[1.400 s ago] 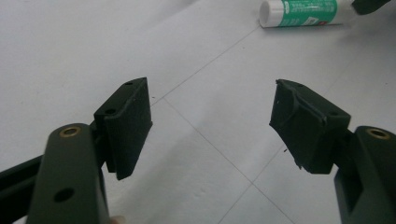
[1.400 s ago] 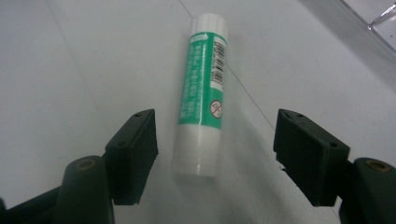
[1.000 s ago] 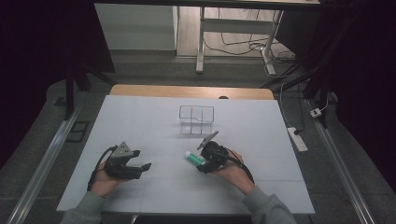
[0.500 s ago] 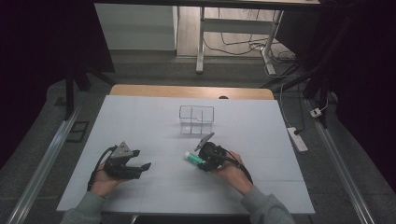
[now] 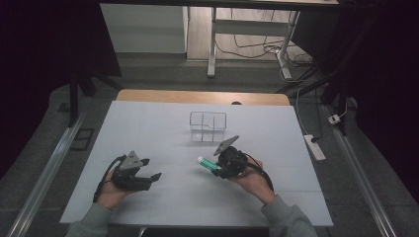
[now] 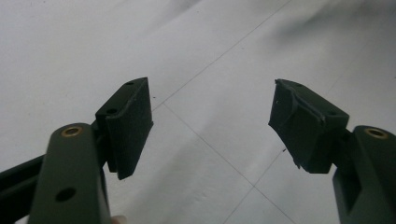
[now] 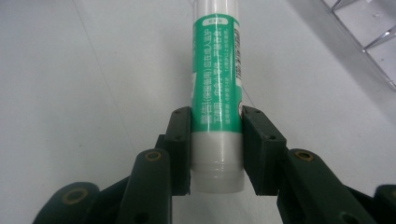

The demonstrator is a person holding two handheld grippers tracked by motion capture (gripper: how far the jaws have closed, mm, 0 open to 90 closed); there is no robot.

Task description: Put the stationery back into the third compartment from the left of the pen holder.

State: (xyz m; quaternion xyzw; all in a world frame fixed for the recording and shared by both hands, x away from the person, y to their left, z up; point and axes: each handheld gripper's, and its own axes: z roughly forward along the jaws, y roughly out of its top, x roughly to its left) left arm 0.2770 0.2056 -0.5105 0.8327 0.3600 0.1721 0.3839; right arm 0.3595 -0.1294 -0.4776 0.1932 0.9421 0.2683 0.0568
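On the tabletop (image 5: 163, 123): wire basket (image 5: 208, 126).
Right hand-held gripper (image 7: 215, 122): clamped on green-white tube (image 7: 216, 79).
Left hand-held gripper (image 6: 210, 123): wide apart, empty.

A white tube (image 7: 216, 100) with a green label printed in white characters is seen clamped between the black pads of the right gripper (image 7: 216, 149). The left gripper (image 6: 210, 126) is coloured black, with brass-toned rivets. The table top (image 5: 148, 133) is covered in pale grey-white, crossed by thin dark lines. The wire basket (image 5: 208, 126) is silvery. Grey sleeves (image 5: 289, 219) are worn.
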